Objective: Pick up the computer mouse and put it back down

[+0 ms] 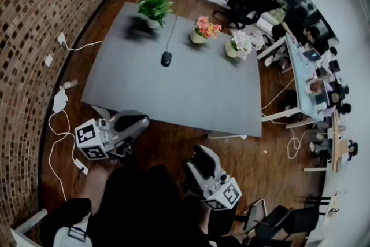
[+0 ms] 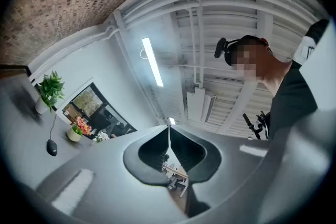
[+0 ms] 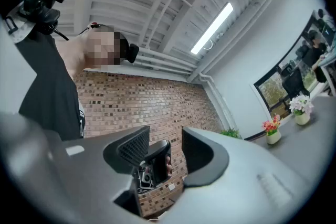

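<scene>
Evidently neither claw has started: the mouse (image 1: 166, 58) lies on the far half of the surface (image 1: 191, 98), well apart from both. Left claw (image 2: 168, 126) is pressed together; right claw (image 3: 165, 132) gapes wide, probably readied for grasping; both empty.

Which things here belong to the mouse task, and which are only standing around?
For the job: computer mouse, grey table, left gripper (shut), right gripper (open, empty).
Just standing about: green plant, pink flowers, white flowers.
</scene>
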{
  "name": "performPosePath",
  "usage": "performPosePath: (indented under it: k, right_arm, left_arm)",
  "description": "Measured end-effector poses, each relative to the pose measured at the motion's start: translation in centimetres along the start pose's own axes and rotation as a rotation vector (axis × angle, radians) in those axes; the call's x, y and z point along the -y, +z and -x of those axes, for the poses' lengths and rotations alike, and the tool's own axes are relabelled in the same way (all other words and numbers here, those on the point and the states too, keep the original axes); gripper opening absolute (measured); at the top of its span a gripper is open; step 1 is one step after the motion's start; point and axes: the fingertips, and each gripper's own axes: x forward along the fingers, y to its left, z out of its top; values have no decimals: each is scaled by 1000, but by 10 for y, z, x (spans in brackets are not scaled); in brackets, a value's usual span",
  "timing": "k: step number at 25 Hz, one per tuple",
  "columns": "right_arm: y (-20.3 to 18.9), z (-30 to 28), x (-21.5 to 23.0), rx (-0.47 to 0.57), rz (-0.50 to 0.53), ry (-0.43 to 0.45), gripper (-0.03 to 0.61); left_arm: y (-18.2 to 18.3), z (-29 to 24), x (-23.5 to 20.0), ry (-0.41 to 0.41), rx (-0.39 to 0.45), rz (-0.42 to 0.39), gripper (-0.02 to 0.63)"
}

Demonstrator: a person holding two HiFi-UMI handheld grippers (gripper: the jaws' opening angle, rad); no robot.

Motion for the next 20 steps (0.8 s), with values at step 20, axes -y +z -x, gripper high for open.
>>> performPosePath:
  k: [20]
  right_arm:
    - [37,-69,212,-5,-128,144,187]
  left_arm:
    - [19,-107,-143,247,-39,-88,3]
